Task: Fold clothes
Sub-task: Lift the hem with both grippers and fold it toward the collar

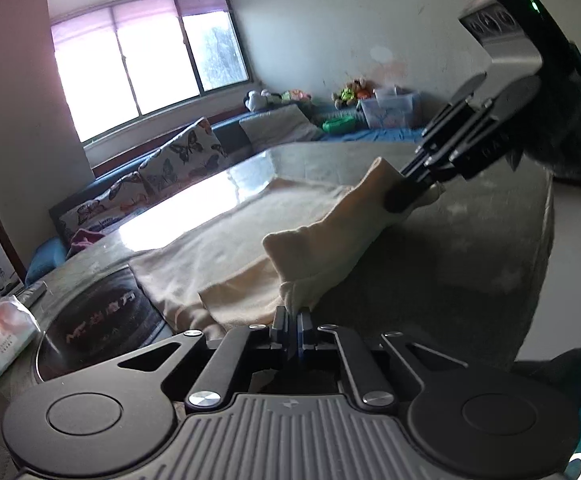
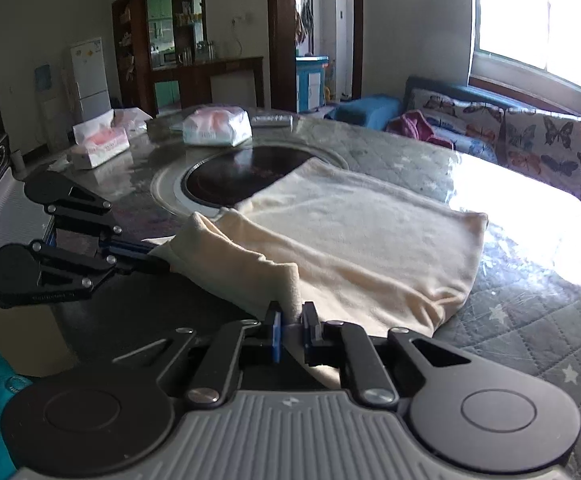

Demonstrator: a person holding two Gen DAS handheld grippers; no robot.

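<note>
1. A living room: a grey quilted table point(image 2: 530, 320) under clear film, with a window point(image 1: 146, 68) and a butterfly-print sofa point(image 2: 530, 140) behind it.
2. Left gripper point(image 1: 292, 320): its fingers are clamped on a raised corner of the cream garment point(image 1: 226, 256), pinched right at the tips.
3. Right gripper point(image 2: 290, 316): its fingers are closed on the other raised corner of the garment point(image 2: 362, 248), cloth bunched between the pads.
4. Between the two grips the near edge hangs lifted; beyond the fingertips the rest lies flat on the table.
5. Past the garment, a dark round cooktop point(image 2: 246, 176) is set in the table, its near side partly covered by cloth.
6. Farther on sit a tissue pack point(image 2: 216, 126) and a tissue box point(image 2: 98, 146).
</note>
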